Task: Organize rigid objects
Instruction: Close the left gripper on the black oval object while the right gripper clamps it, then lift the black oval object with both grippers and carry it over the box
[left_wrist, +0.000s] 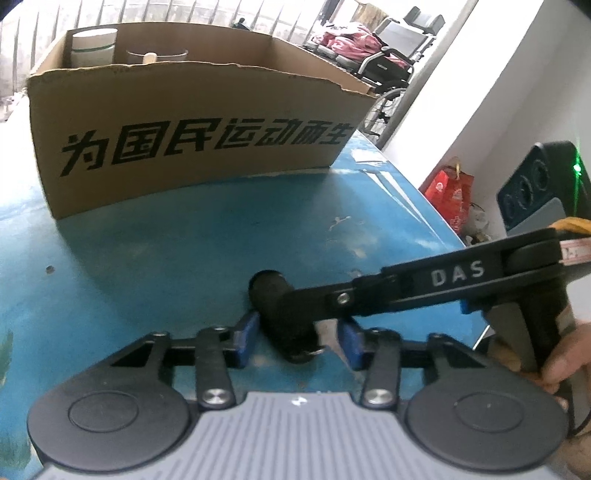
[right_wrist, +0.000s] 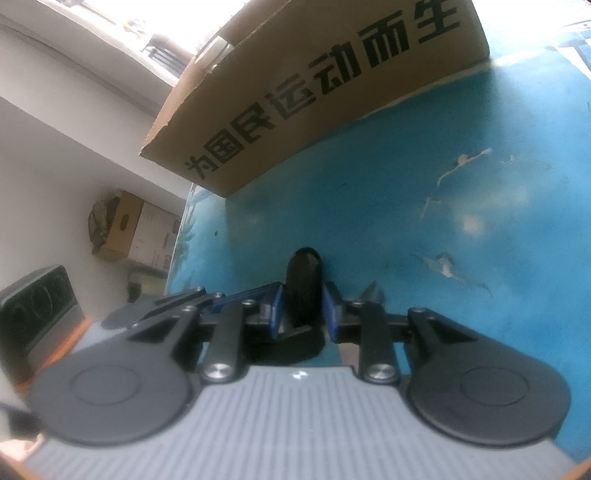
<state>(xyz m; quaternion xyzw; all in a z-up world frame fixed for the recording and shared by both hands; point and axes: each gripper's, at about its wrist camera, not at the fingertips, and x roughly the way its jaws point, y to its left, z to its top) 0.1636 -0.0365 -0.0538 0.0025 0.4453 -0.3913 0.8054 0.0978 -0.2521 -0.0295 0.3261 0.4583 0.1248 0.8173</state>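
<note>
a small black thing (left_wrist: 280, 314) lies on the blue table (left_wrist: 147, 258), well in front of the big cardboard box (left_wrist: 192, 136). it is long and round, with a little metal ring at its near end. both claws meet at the black thing. the left claw (left_wrist: 295, 338) has its blue pads (left_wrist: 245, 338) on either side of the black thing, with a gap on the right side, so it is not squeezing. the right claw (right_wrist: 304, 314) has its blue pads (right_wrist: 334, 314) close on both sides of the black thing (right_wrist: 303, 291), but i cannot tell if they press it. a hand (left_wrist: 565, 354) holds the right claw's handle. inside the box, at the far left corner, stand a white cup (left_wrist: 94, 48) and a round tin (left_wrist: 157, 55).
</note>
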